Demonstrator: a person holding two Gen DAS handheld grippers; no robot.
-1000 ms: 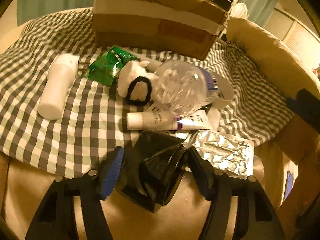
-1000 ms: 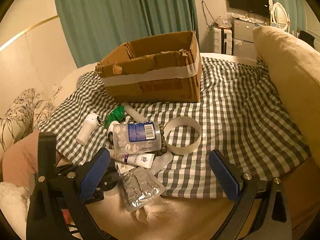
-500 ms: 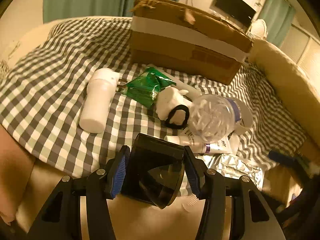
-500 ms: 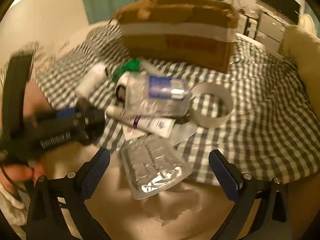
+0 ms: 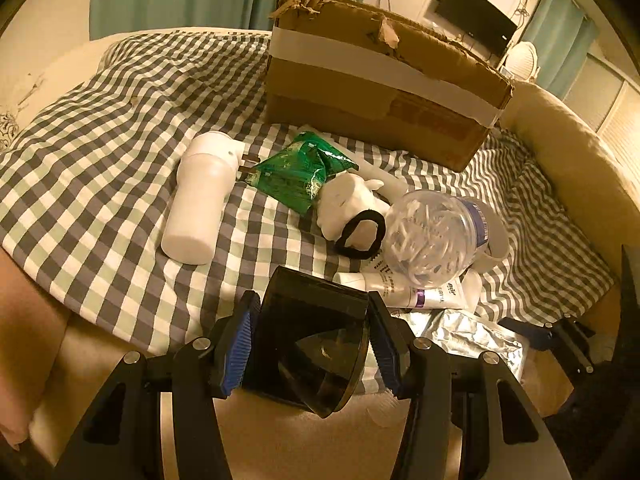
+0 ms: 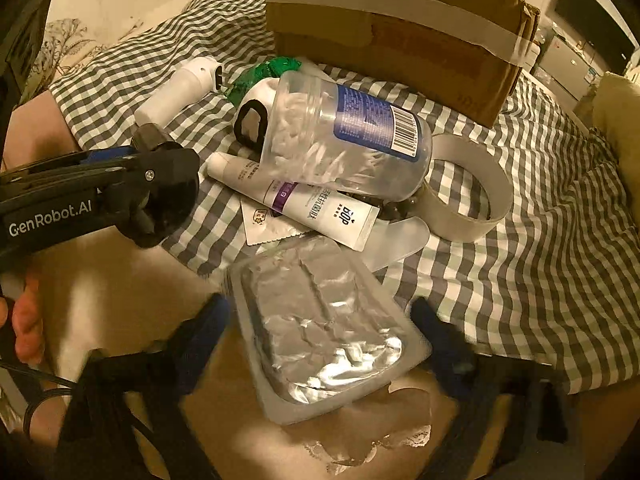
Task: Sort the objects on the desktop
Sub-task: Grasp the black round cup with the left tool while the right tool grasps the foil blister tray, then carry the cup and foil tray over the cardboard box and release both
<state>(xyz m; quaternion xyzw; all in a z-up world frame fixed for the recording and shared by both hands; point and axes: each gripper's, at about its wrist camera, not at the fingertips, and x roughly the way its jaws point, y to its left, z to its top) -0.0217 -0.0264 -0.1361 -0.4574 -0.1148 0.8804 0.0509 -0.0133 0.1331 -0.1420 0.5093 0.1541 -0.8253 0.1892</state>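
My left gripper [image 5: 313, 312] is shut on a dark translucent black case [image 5: 316, 360], held just off the near edge of the checked cloth [image 5: 100, 128]. In the right wrist view a silver foil pack [image 6: 324, 332] lies at the cloth's front edge. My right gripper [image 6: 320, 308] straddles it with one blurred blue finger at each side, and its jaws are closing. A clear jar of cotton swabs [image 6: 344, 132] lies on a white tube [image 6: 312, 204]. Behind the pile stands a cardboard box [image 5: 380, 80].
On the cloth lie a white bottle-shaped device [image 5: 200, 196], a green packet [image 5: 300, 172], a white plush with a black hair tie [image 5: 352, 212] and a white tape ring [image 6: 472, 188]. A beige cushion [image 5: 572, 160] bounds the right side. A hand [image 6: 24, 332] shows at lower left.
My left gripper closed on the black case and raised it slightly. The right gripper dropped and tilted down over the foil pack, and its fingers have drawn nearer to each other.
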